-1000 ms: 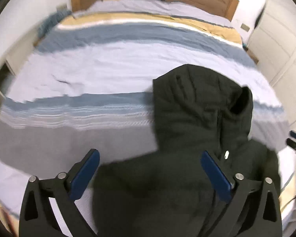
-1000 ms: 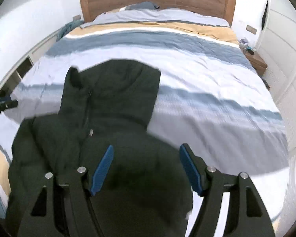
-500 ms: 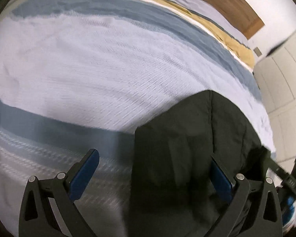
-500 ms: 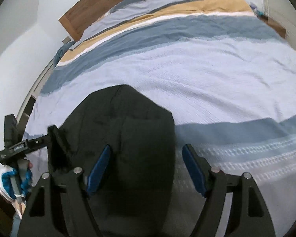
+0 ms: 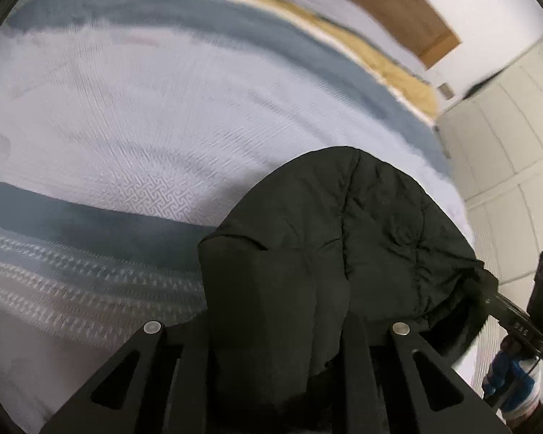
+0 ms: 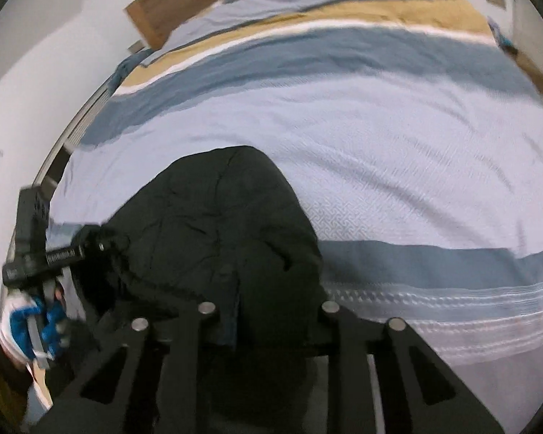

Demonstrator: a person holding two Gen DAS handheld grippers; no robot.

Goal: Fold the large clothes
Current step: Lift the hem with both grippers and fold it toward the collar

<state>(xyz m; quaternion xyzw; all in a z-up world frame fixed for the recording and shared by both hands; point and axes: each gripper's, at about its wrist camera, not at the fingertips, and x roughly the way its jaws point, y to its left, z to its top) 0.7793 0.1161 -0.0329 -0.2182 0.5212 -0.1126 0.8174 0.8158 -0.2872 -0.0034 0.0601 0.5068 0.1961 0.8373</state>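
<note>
A black padded hooded jacket (image 5: pixel 344 224) lies on the striped bed cover (image 5: pixel 126 126), its hood pointing toward the headboard. My left gripper (image 5: pixel 275 329) has its jaws closing, with hood fabric bunched between them and covering the pads. In the right wrist view the same jacket (image 6: pixel 217 209) fills the lower middle. The jaws of my right gripper (image 6: pixel 268 311) are closing on the hood's other side. Each view shows the other gripper biting the hood's far edge: right gripper (image 5: pixel 488 298), left gripper (image 6: pixel 97 246), held by a hand in a blue and white glove (image 6: pixel 29 318).
The bed cover (image 6: pixel 398 144) stretches wide beyond the hood, in pale, blue and tan stripes. A wooden headboard (image 5: pixel 380 7) stands at the far end. White wardrobe doors (image 5: pixel 506 126) line one side, and a small nightstand (image 6: pixel 532 68) sits beside the bed.
Both grippers moved forward and down over the jacket to the hood. Their jaws stood wide before; now they have come together with hood fabric between them.
</note>
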